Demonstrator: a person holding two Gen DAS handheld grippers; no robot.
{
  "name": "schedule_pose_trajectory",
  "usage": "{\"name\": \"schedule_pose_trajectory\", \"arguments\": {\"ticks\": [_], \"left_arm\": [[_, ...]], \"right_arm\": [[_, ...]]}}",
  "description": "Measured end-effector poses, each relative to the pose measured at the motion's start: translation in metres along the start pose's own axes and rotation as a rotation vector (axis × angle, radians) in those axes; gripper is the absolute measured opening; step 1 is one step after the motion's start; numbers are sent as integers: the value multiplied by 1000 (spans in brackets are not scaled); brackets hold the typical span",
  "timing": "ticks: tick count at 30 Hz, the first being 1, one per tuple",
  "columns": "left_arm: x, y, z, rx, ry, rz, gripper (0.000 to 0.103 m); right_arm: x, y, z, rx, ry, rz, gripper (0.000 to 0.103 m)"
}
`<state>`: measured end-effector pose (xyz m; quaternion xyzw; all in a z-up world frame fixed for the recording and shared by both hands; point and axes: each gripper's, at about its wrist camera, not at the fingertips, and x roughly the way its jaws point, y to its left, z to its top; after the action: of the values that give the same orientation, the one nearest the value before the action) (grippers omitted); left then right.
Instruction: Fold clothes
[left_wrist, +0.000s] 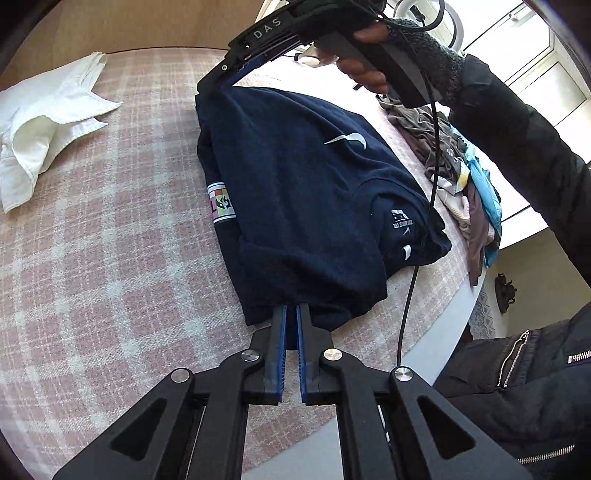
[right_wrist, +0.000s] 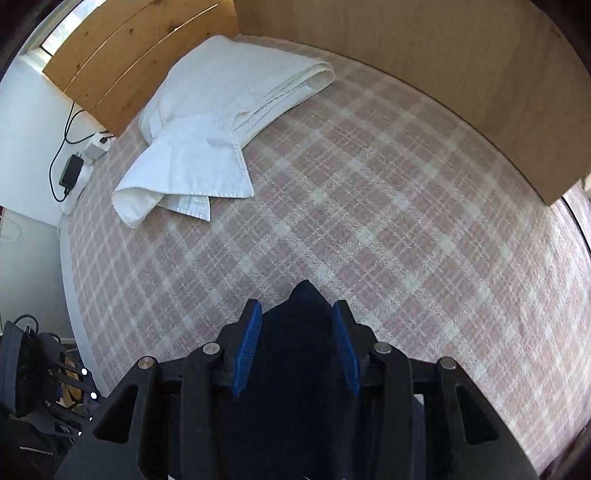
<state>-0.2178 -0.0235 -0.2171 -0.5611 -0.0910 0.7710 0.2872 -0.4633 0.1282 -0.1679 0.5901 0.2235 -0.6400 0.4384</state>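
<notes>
The navy shirt (left_wrist: 295, 192) lay folded on the pink-and-white checked bedcover (left_wrist: 110, 280), its white swoosh facing up and a striped patch showing on one sleeve. At its near edge the left gripper (left_wrist: 291, 314) had its blue pads nearly together, pinching a thin fold of the dark cloth. At the far corner the right gripper (right_wrist: 297, 314) stood partly open — navy fabric lay between its blue pads, though whether they pressed on it could not be told. A gloved hand (left_wrist: 373, 55) in a dark sleeve held that gripper from above. A folded white garment (right_wrist: 218, 125) rested well apart, near the wooden headboard (right_wrist: 406, 55), and a heap of mixed clothes (left_wrist: 454, 177) sat beyond the shirt at the bed's edge.
</notes>
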Motion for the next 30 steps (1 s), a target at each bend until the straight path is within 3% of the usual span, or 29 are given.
{"name": "schedule_pose_trajectory", "arguments": {"ticks": [3, 4, 6, 7, 9, 11, 12, 19, 23, 25, 27, 29, 30], "left_arm": [[3, 1, -1, -8, 14, 1, 20], [5, 1, -1, -9, 16, 0, 20], [8, 1, 0, -9, 22, 0, 18], [10, 1, 0, -9, 26, 1, 10], [13, 1, 0, -8, 31, 2, 4], [8, 1, -1, -1, 19, 8, 3], [4, 0, -3, 3, 10, 11, 3], [-8, -3, -20, -24, -7, 0, 4], [-4, 9, -21, -84, 70, -15, 5], [-17, 10, -21, -46, 84, 54, 3], [-38, 14, -15, -40, 73, 67, 3], [-60, 16, 2, -34, 58, 71, 3], [-71, 12, 15, -4, 37, 88, 4]], "right_arm": [[11, -2, 2, -16, 29, 5, 40], [13, -4, 2, -12, 39, 12, 40], [15, -6, 0, -10, 46, 24, 40], [16, -7, -1, -10, 46, 30, 40], [16, -9, -3, -11, 44, 40, 40], [16, -10, -5, -10, 35, 34, 27], [16, -10, -6, -18, 34, 25, 8], [15, -15, -13, 13, -3, 10, 7], [7, -17, -17, 34, -23, 3, 8], [-19, -27, -24, 97, -71, 50, 9], [-58, -41, -42, 174, -154, 130, 10], [-102, -57, -66, 255, -251, 219, 17], [-123, -63, -78, 291, -291, 248, 26]]}}
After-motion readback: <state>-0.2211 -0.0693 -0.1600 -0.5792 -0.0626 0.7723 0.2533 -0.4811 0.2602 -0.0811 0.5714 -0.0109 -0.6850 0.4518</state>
